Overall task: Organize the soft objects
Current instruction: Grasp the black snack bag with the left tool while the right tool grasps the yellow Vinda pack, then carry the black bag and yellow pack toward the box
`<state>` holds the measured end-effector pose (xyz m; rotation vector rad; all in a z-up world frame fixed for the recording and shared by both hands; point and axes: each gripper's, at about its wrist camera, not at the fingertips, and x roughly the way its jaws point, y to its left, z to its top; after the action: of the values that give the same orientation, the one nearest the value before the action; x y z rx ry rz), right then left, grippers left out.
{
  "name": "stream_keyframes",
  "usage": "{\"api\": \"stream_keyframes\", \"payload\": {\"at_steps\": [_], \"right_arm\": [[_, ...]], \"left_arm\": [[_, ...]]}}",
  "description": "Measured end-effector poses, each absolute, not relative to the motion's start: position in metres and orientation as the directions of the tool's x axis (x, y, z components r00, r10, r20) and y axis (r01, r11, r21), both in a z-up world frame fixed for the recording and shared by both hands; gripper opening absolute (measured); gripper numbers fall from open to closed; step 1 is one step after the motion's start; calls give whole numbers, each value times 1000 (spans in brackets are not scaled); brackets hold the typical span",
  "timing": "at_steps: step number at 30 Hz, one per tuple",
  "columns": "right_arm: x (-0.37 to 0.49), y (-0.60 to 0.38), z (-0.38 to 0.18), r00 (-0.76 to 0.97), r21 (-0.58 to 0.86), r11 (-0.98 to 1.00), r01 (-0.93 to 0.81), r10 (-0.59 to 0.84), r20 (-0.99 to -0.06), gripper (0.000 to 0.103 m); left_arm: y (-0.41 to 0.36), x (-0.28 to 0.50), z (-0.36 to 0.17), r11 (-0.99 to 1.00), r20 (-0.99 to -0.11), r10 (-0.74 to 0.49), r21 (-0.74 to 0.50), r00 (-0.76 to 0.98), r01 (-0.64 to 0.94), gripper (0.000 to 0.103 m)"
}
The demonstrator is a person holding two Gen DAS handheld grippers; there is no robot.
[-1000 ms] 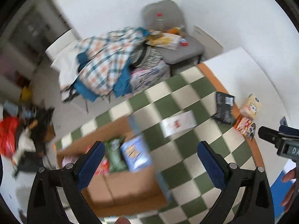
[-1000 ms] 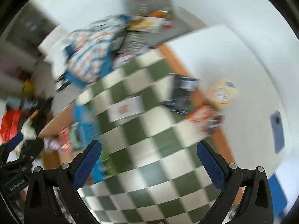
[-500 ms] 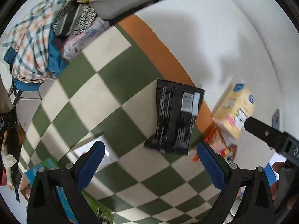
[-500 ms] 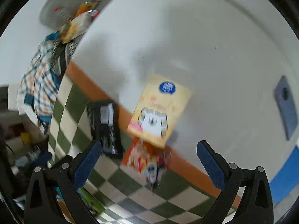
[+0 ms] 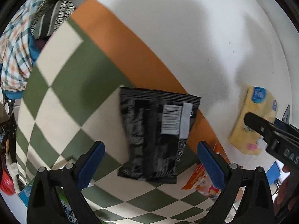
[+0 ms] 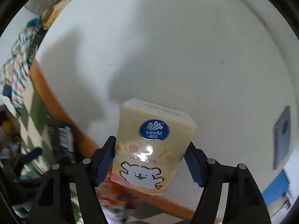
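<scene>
My right tongs [image 6: 150,165] pinch a soft yellow tissue pack [image 6: 151,149]; my left tongs [image 5: 150,163] are wide open.

The blue pads [image 6: 104,163] of my right tongs press on both sides of the yellow tissue pack, the one with a blue round label and a white bear drawn on it. The pack is just above the white table [image 6: 168,46]. My left tongs hold nothing, and their blue pads [image 5: 91,163] sit far apart, one on each side of a flat black crinkly snack bag [image 5: 155,140]. That bag lies on the green and white checked cloth [image 5: 61,78], touching its orange edge [image 5: 119,37]. An orange snack packet [image 5: 200,181] lies just beside the black bag. Far off, a checked shirt [image 5: 13,52] is piled up with other clothes.
</scene>
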<state>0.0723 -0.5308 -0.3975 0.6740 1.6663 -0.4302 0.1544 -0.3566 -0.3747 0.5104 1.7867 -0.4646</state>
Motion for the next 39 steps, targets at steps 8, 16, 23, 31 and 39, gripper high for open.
{"api": "stream_keyframes", "payload": {"at_steps": [8,16,23,31,39], "right_arm": [[65,-524,-414,-143,86,782,617,219,-965,74],[66,-490,-426,-179,28,844,536,146,-973,68],[49,-471,-399,-130,37,854,519,122,-984,68],[31,-428,-300,49,142,893,426,134,-990,68],[31,-326,-206,128,284,925,251,259,-957,67]], "left_arm": [[-367,142,-388,794,-968,158,8,-194,607,73],[-368,134,-373,812,-982,143,45,-122,582,50],[-341,136,-322,857,-997,51,16,-53,515,47],[-270,117,-198,914,-977,-188,-138,99,382,47],[-135,63,-133,945,-947,-274,-233,168,229,47]]}}
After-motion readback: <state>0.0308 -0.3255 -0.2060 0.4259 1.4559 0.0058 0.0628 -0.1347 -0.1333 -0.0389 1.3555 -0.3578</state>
